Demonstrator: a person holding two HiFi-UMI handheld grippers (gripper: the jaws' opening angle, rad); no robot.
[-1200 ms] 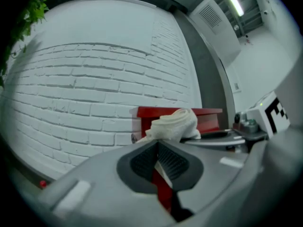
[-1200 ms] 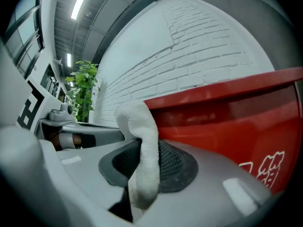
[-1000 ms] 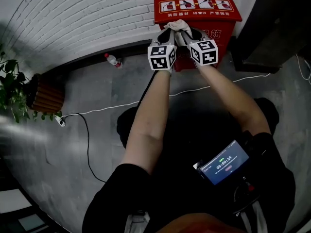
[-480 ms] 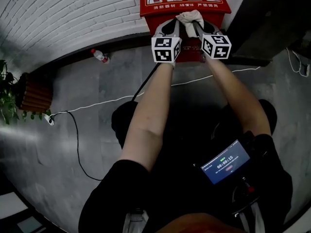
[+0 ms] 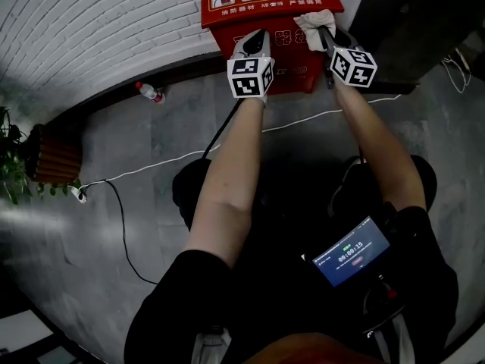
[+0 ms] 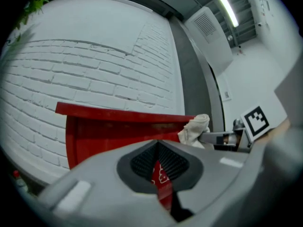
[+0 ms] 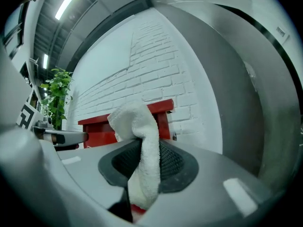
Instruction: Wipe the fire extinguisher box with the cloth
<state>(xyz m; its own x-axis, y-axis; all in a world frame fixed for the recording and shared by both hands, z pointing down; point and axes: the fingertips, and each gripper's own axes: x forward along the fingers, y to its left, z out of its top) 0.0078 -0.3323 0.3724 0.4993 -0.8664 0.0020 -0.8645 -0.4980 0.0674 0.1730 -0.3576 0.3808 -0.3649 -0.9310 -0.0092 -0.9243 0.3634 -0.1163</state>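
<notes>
The red fire extinguisher box [image 5: 284, 40] stands against the white brick wall, with pictograms on its lid. A white cloth [image 5: 314, 23] lies against the box's upper right front edge, and my right gripper [image 5: 324, 35] is shut on it. In the right gripper view the cloth [image 7: 139, 126] hangs out between the pads, with the box [image 7: 97, 129] behind it. My left gripper [image 5: 254, 45] is at the box's front, left of the cloth, shut with nothing in it. The left gripper view shows the box [image 6: 109, 131], the cloth [image 6: 194, 129] and a thin slit between the pads.
A plastic bottle [image 5: 148, 92] lies at the foot of the wall. A white cable [image 5: 189, 159] runs over the grey floor to a power strip [image 5: 76, 193]. A potted plant [image 5: 42, 158] stands far left. A dark wall section [image 5: 413, 21] rises right of the box.
The two grippers have moved apart. The right one carried the cloth to the box's right upper edge. The left one no longer touches the cloth.
</notes>
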